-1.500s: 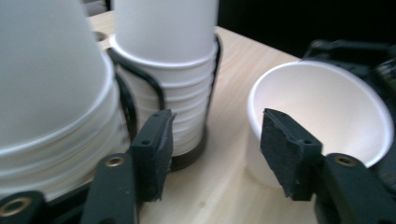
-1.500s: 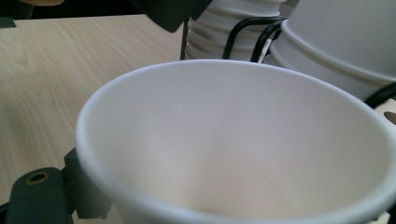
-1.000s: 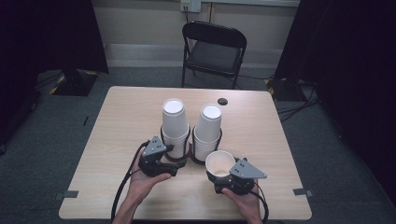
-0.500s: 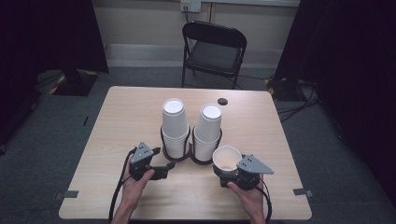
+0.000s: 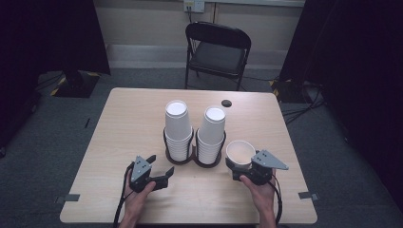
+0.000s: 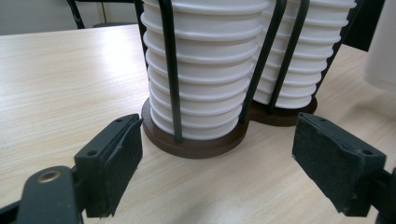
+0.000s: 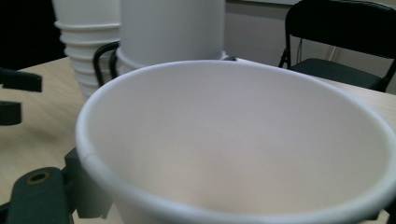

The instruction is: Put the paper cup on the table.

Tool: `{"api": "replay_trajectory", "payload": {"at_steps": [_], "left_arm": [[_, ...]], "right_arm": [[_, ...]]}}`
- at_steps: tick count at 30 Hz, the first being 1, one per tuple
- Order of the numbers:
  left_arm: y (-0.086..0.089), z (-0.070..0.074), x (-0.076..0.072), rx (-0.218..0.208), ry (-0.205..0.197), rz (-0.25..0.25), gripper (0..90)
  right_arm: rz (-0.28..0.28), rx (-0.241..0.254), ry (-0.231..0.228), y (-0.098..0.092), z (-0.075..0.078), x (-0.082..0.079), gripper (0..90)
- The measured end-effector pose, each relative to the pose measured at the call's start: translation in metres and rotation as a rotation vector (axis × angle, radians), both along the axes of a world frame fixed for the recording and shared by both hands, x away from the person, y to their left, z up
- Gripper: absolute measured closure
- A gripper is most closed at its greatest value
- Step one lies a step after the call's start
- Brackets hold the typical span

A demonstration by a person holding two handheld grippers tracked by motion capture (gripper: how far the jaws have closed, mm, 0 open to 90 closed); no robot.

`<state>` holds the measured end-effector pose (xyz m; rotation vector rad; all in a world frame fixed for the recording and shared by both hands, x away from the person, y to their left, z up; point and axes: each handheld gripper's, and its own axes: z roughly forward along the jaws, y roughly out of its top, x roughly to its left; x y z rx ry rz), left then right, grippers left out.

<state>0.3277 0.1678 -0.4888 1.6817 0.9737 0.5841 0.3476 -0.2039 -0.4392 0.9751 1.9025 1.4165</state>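
Observation:
Two stacks of white paper cups stand mid-table, the left stack (image 5: pixel 177 126) and the right stack (image 5: pixel 212 133), each in a black wire holder (image 6: pixel 196 140) on a dark round base. My left gripper (image 5: pixel 160 166) sits low over the table in front of the left stack, a short way off it. Its jaws have just been opening and now stand open with nothing between them; its pads (image 6: pixel 119 161) frame the holder's base. My right gripper (image 5: pixel 241 168) is shut on a single white cup (image 5: pixel 240 152), upright with its mouth up, to the right of the right stack. That cup (image 7: pixel 243 140) hides most of its jaws.
A small dark round object (image 5: pixel 226 102) lies near the table's far edge. Beyond that edge stands a black folding chair (image 5: pixel 216 47). The wooden table (image 5: pixel 128 114) has bare surface to the left of the stacks and along the front.
My left gripper has drawn back from the left holder toward the near-left and sunk lower, its jaws wider. My right gripper has carried the single cup to the right, away from the right stack.

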Motion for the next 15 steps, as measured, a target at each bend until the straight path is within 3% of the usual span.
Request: {"api": "replay_trajectory", "payload": {"at_steps": [5, 9, 13, 15], "left_arm": [[-0.003, -0.006, -0.002, 0.009, -0.023, 0.043, 15.7], [-0.004, -0.006, -0.004, 0.006, -0.035, 0.059, 15.7], [-0.006, -0.006, -0.007, 0.027, -0.061, 0.073, 15.7], [-0.005, -0.007, -0.008, 0.013, -0.072, 0.103, 15.7]], "right_arm": [[-0.049, 0.002, -0.014, -0.007, 0.004, 0.015, 11.9], [-0.063, 0.041, 0.002, -0.014, 0.006, 0.025, 12.0], [-0.107, 0.032, -0.008, -0.017, 0.007, 0.034, 12.0], [-0.126, 0.017, -0.015, -0.018, 0.006, 0.04, 11.8]]}}
